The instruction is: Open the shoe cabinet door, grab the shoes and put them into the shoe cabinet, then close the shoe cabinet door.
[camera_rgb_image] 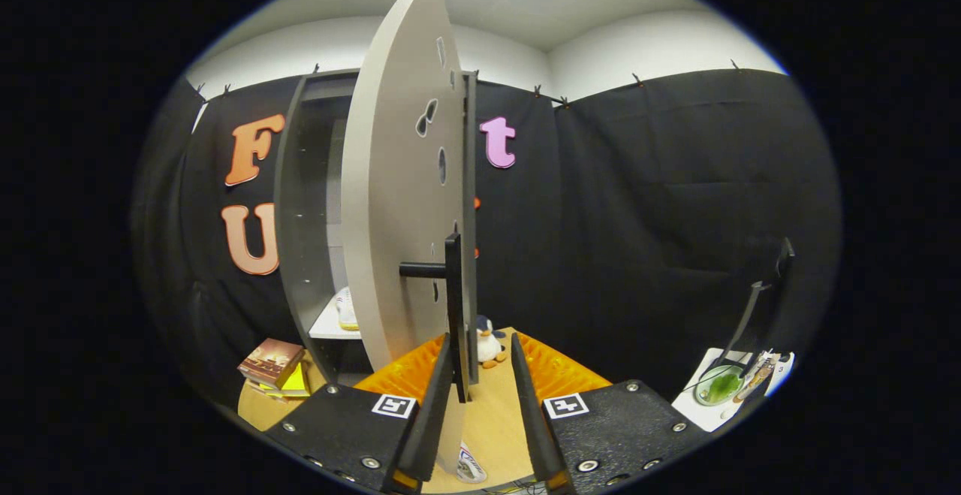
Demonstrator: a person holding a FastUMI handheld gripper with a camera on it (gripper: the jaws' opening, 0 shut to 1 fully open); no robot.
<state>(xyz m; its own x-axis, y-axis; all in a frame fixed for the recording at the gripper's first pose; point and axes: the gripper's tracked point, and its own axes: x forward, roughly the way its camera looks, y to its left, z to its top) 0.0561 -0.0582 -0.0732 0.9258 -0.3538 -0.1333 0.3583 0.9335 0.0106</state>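
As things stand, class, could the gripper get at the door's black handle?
Probably yes. The gripper has its jaws open, with the handle of the cabinet door rising right between them, beside the left finger. Nothing lies between them.
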